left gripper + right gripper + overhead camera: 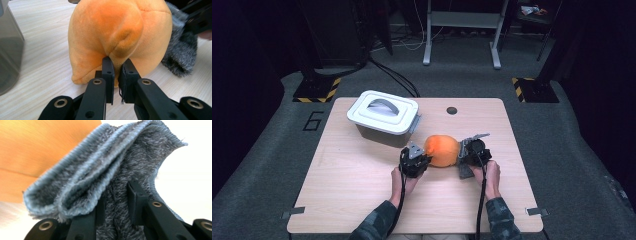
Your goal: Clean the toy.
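From my remote seat, the round orange plush toy (117, 37) runs off the top edge of the left gripper view. I can't tell what the fuzzy grey fabric piece (107, 177) is; its lower folds are hidden behind the black jaws.

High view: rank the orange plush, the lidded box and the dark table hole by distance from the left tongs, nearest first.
From the left tongs:
1. Orange plush, touching, just right of them.
2. Lidded box, up-left, behind them.
3. Table hole, far edge, slightly farther off than the box.
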